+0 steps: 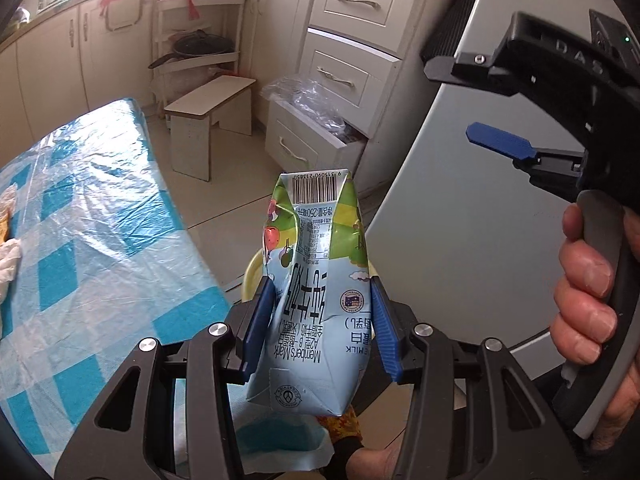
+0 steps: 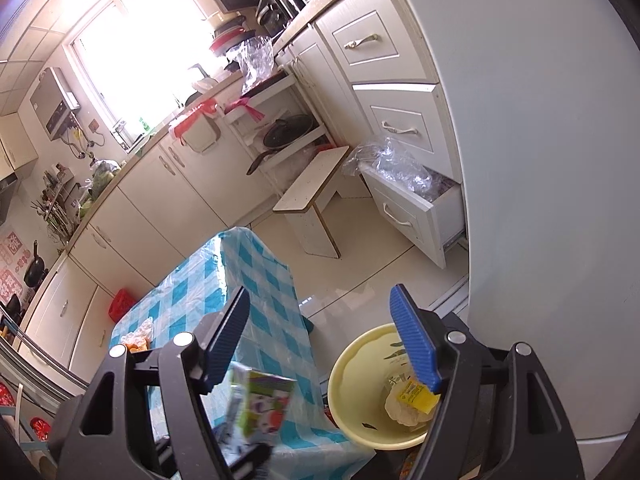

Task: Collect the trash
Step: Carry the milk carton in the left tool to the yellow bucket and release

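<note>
My left gripper is shut on a crushed light-blue milk carton, held upside down in the air past the table's corner. The carton also shows blurred low in the right wrist view. A yellow bin stands on the floor below, holding a yellow wrapper and crumpled paper; its rim peeks behind the carton in the left wrist view. My right gripper is open and empty above the bin; it shows at the right of the left wrist view.
A table with a blue-checked cloth lies left, with tissue and scraps on it. A grey fridge stands right. A small stool, an open drawer with plastic bags and cabinets lie beyond.
</note>
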`<state>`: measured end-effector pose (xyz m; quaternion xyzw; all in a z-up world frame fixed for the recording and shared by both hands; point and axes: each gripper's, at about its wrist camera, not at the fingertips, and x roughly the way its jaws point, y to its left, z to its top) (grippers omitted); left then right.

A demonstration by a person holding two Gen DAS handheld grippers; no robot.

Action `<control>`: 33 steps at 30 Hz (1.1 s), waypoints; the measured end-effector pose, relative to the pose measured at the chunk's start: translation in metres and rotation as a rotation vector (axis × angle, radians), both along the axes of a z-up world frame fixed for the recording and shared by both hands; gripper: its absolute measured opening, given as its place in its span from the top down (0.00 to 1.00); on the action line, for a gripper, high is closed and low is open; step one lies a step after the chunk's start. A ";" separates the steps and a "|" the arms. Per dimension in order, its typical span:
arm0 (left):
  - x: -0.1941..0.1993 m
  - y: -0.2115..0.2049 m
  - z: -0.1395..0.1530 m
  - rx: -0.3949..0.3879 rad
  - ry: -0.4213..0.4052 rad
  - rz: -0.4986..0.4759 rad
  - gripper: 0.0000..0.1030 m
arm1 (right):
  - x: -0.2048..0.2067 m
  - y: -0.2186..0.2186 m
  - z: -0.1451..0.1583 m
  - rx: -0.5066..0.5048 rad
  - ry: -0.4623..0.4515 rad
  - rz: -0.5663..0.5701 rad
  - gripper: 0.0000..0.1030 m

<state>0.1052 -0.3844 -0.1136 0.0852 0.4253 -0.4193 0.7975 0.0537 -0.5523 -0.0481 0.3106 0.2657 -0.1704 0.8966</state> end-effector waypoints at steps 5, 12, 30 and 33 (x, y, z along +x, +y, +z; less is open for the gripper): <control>-0.004 -0.033 -0.011 0.013 0.020 -0.021 0.56 | -0.004 -0.006 0.004 0.001 -0.022 -0.009 0.31; -0.001 -0.071 -0.028 0.029 0.057 -0.018 0.56 | -0.009 -0.015 0.004 0.028 -0.038 -0.022 0.29; 0.048 -0.043 -0.025 0.063 0.154 0.046 0.32 | -0.035 -0.052 0.008 0.164 -0.134 -0.069 0.26; 0.046 -0.019 -0.018 0.038 0.148 0.049 0.31 | -0.038 -0.055 0.008 0.162 -0.129 -0.083 0.26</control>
